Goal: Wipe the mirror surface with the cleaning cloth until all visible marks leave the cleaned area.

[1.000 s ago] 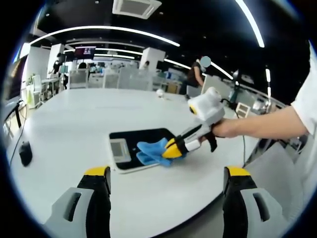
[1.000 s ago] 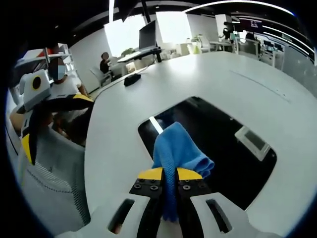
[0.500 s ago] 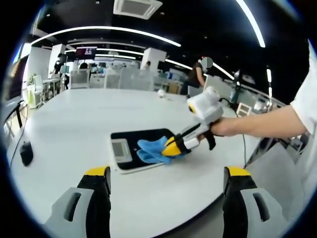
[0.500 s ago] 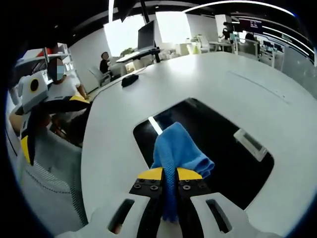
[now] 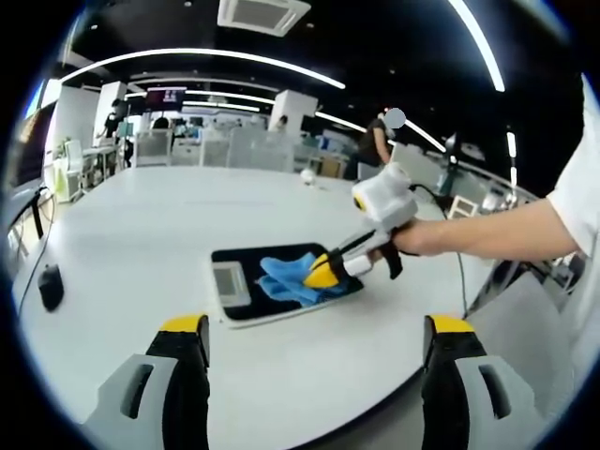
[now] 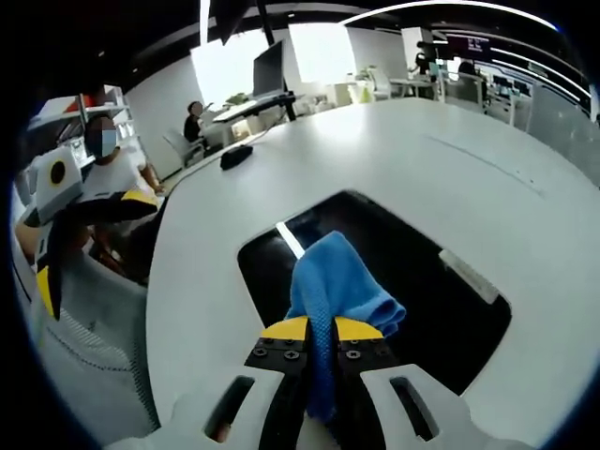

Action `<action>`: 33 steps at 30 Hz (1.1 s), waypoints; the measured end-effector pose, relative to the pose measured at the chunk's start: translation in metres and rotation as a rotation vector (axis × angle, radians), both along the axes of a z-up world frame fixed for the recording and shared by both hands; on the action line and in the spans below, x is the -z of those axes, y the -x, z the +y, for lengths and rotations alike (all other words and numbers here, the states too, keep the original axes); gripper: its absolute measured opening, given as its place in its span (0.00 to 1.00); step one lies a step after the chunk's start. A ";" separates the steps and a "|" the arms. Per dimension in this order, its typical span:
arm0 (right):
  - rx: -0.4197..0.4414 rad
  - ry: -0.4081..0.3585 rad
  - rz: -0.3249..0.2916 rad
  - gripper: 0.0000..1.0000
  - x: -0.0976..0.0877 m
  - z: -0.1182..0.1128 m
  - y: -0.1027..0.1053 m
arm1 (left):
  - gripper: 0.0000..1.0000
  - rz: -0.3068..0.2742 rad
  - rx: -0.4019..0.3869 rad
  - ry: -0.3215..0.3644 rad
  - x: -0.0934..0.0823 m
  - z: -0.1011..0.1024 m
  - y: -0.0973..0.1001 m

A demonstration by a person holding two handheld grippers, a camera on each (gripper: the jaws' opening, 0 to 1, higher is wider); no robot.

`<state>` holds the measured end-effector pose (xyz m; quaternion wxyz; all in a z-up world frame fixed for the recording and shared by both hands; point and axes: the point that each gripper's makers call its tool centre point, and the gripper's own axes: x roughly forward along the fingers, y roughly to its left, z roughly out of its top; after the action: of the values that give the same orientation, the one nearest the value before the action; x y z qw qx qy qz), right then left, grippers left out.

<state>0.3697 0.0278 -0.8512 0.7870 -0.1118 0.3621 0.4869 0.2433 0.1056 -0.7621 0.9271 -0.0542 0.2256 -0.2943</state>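
A dark rectangular mirror [image 5: 246, 264] [image 6: 412, 281] lies flat on the white table [image 5: 141, 234]. A blue cleaning cloth [image 5: 292, 275] [image 6: 335, 281] rests on the mirror, and my right gripper [image 6: 321, 330] [image 5: 317, 275] is shut on it, pressing it onto the glass. My left gripper [image 5: 314, 339] hangs open above the near table edge, well short of the mirror, with nothing between its yellow-tipped fingers [image 5: 184, 326]. In the right gripper view the left gripper [image 6: 89, 220] shows at the left edge, held off the table.
A black mouse-like object [image 5: 51, 287] [image 6: 235, 155] sits on the table far from the mirror. A monitor [image 6: 268, 67] stands at the table's far end. Seated and standing people [image 6: 195, 119] are in the background. A person's arm [image 5: 497, 234] holds the right gripper.
The right gripper has slid the cloth farther along the mirror, away from its near corner. The left gripper has stayed put.
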 end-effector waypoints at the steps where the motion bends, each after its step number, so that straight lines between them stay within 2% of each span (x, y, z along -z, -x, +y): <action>1: 0.001 -0.001 0.003 0.03 0.000 0.000 -0.001 | 0.95 0.000 0.000 -0.001 0.000 0.000 0.000; 33: 0.064 -0.015 -0.018 0.04 -0.001 0.001 -0.030 | 0.95 0.016 -0.004 0.003 0.002 0.001 -0.001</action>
<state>0.3999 0.0290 -0.8497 0.8062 -0.0987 0.3547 0.4632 0.2443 0.1063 -0.7643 0.9258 -0.0582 0.2326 -0.2922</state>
